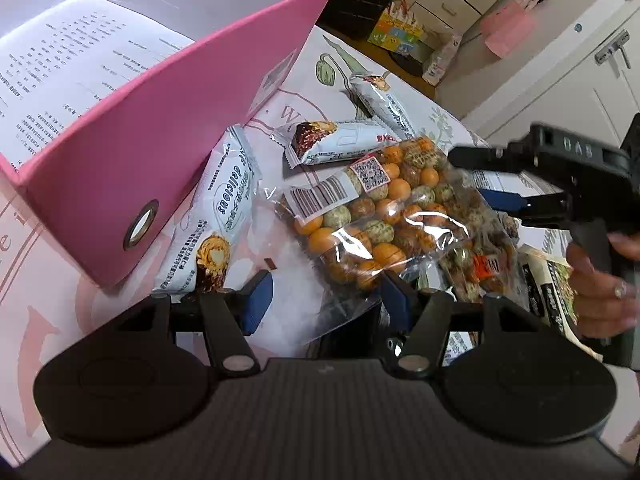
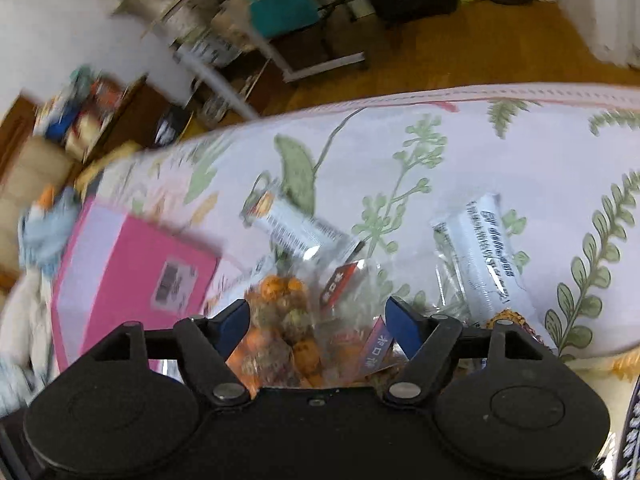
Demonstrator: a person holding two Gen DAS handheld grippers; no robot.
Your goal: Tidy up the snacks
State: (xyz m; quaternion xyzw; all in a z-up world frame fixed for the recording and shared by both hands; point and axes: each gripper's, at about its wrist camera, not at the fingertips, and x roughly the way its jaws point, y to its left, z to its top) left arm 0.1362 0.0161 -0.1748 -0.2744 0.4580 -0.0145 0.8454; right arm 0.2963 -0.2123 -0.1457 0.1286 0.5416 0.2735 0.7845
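A clear bag of orange and green coated nuts (image 1: 380,224) lies on the floral tablecloth (image 1: 312,92). My left gripper (image 1: 328,300) is shut on its near clear end, with a pad against each side. My right gripper (image 1: 468,176), held by a hand (image 1: 600,292), stands open astride the bag's far end. In the right wrist view the bag (image 2: 288,320) sits between the spread fingers of the right gripper (image 2: 318,316) without being pinched. White-wrapped snack bars (image 1: 224,216) (image 1: 332,140) (image 1: 380,96) lie beside the bag. An open pink box (image 1: 160,140) stands at the left.
The pink box (image 2: 132,272) holds a printed sheet (image 1: 80,64). More white wrappers (image 2: 484,264) (image 2: 296,228) lie on the tablecloth (image 2: 500,152). Dark packets (image 1: 552,280) sit under the hand. Beyond the table edge are a wooden floor (image 2: 460,52), cabinets and clutter.
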